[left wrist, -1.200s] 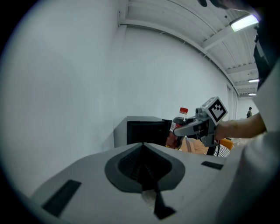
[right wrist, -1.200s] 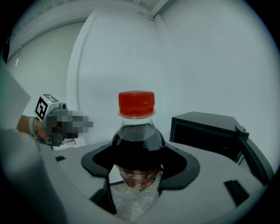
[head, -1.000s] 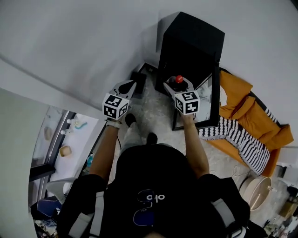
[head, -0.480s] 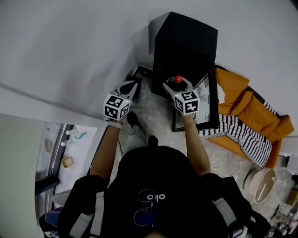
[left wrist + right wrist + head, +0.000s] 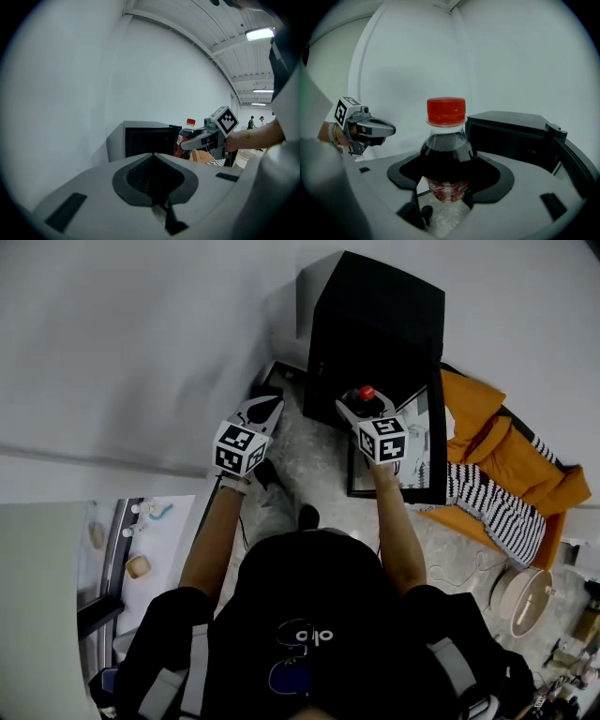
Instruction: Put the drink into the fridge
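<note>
Right gripper (image 5: 444, 190) clamped on dark-cola plastic bottle with red cap (image 5: 446, 150), upright, near front of small black fridge (image 5: 375, 324). Fridge door (image 5: 422, 454) open. Left gripper (image 5: 157, 187) closed, empty, at left. Bottle not yet inside; placing, release left.

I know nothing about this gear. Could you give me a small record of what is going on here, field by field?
Drink: bottle, dark liquid, red cap, upright
Right gripper: jaws shut on the bottle
Left gripper: jaws together, holding nothing
Fridge: black, on the floor by the wall
Door: open
Task state: bottle held in front of the fridge, not yet inside
</note>
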A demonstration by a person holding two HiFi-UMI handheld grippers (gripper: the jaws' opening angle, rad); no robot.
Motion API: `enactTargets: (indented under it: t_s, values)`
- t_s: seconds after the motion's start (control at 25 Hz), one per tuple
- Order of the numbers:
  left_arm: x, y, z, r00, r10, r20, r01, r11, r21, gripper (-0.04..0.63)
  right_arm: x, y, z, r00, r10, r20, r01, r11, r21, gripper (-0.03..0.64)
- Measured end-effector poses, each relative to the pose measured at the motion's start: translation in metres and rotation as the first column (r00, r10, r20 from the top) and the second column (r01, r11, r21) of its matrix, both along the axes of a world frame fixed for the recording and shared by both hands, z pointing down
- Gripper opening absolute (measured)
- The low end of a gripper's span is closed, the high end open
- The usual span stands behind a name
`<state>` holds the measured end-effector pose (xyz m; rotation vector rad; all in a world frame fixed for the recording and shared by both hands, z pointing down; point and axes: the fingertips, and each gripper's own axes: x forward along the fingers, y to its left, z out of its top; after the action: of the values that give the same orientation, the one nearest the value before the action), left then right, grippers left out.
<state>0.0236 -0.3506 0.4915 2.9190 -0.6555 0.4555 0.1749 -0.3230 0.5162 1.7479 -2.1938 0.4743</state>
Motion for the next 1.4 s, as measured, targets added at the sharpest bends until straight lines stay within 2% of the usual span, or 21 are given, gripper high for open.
enactTargets:
  t_s: [0.44,0.8,1.04,1.4]
  values:
    - [0.033,-0.048,0.038,0.996,0.082,0.025,-0.082,0.997,-0.018,0.006,0.018,-0.062,0.041,1.0,-0.006,-0.012,0.005,0.999,-0.051,0.311]
    - [0.056,-0.083,0.083,0.992,0.12,0.031,-0.117,0.99,-0.078,0.008,0.038,-0.104,0.103,0.999,0.036,-0.007,-0.037,0.994,-0.105,0.311]
    - [0.068,-0.088,0.109,0.985,0.166,0.05,-0.16,0.981,-0.105,0.008,0.055,-0.118,0.15,0.997,0.081,-0.015,-0.083,0.985,-0.15,0.311]
    - [0.076,-0.098,0.132,0.973,0.218,0.078,-0.206,0.969,-0.134,0.006,0.052,-0.121,0.191,0.995,0.1,-0.002,-0.099,0.976,-0.193,0.311]
